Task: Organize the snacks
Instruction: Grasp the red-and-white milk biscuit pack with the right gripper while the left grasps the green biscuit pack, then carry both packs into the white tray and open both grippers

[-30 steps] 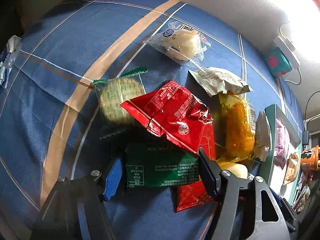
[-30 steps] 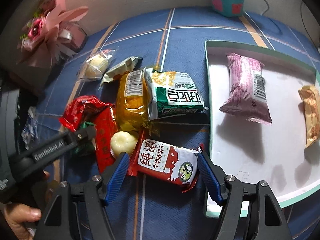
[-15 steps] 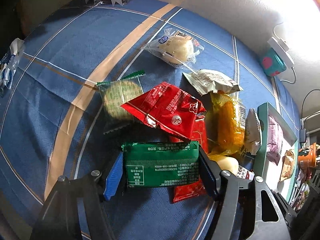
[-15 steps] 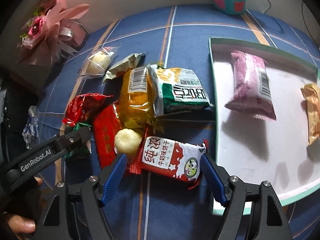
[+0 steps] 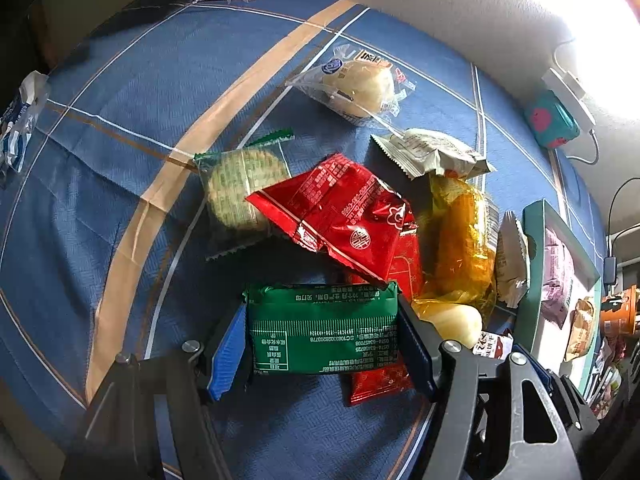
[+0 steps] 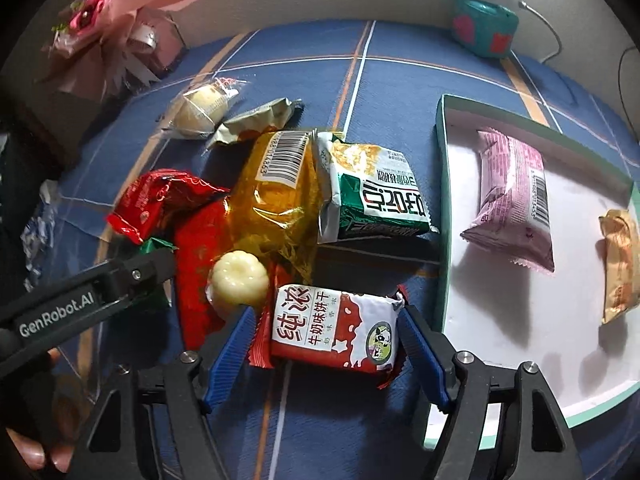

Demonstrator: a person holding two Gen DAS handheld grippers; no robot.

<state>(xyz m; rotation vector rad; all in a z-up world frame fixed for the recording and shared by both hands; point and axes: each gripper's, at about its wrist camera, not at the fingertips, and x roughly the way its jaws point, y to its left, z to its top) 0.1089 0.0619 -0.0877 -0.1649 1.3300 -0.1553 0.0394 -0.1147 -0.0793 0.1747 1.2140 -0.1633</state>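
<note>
A heap of snack packets lies on the blue cloth. My left gripper (image 5: pixel 322 338) is shut on a green packet (image 5: pixel 322 330), pads against its two ends, held just above the heap. My right gripper (image 6: pixel 326 342) is shut on a red and white milk biscuit packet (image 6: pixel 332 330) beside the teal-rimmed white tray (image 6: pixel 440 208). The tray holds a pink packet (image 6: pixel 514 198) and a tan packet (image 6: pixel 618 264). A red packet (image 5: pixel 340 212), an orange packet (image 6: pixel 276 200), a green and white packet (image 6: pixel 372 192) and a round white sweet (image 6: pixel 239 278) lie in the heap.
A round biscuit in a clear green wrapper (image 5: pixel 240 188), a clear-wrapped bun (image 5: pixel 356 86) and a grey packet (image 5: pixel 432 152) lie farther out. A pink bouquet (image 6: pixel 116 36) stands at the back left, a teal box (image 6: pixel 484 28) with a cable at the back.
The green packet has come out from under the red packets and rises with my left gripper. My right gripper has closed in around the milk biscuit packet and shifted slightly left.
</note>
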